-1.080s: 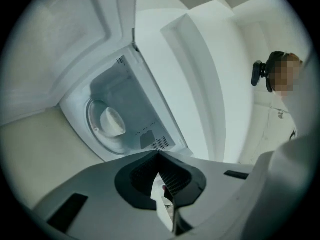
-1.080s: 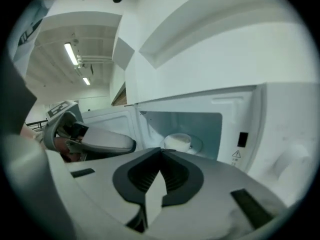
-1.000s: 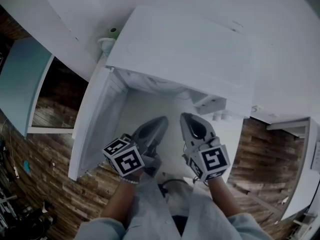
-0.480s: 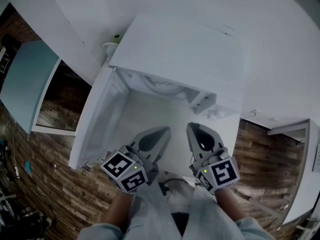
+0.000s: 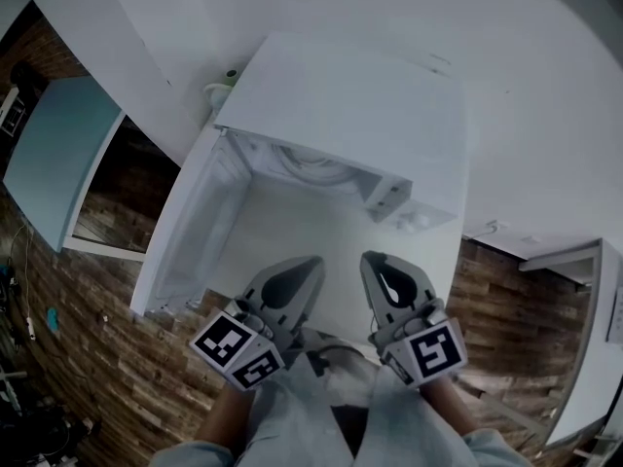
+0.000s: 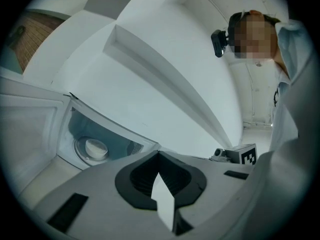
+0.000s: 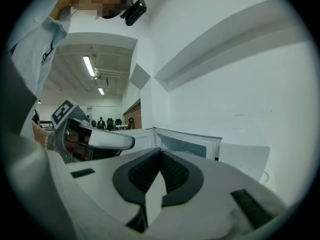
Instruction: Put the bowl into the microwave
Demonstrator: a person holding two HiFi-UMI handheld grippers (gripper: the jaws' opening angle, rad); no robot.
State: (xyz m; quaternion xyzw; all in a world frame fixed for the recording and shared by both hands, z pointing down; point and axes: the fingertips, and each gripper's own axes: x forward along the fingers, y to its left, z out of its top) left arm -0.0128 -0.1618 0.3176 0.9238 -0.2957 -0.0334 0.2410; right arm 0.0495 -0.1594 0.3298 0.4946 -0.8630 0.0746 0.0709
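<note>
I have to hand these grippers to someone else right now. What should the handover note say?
Left gripper: shut, nothing between its jaws.
Right gripper: shut, also empty.
Both are held side by side in front of the microwave, whose door is swung open to the left.
The bowl sits inside the microwave, on what looks like the turntable.
Done: the bowl appears to be in place.
Left: probably only closing the door, if that is wanted.
</note>
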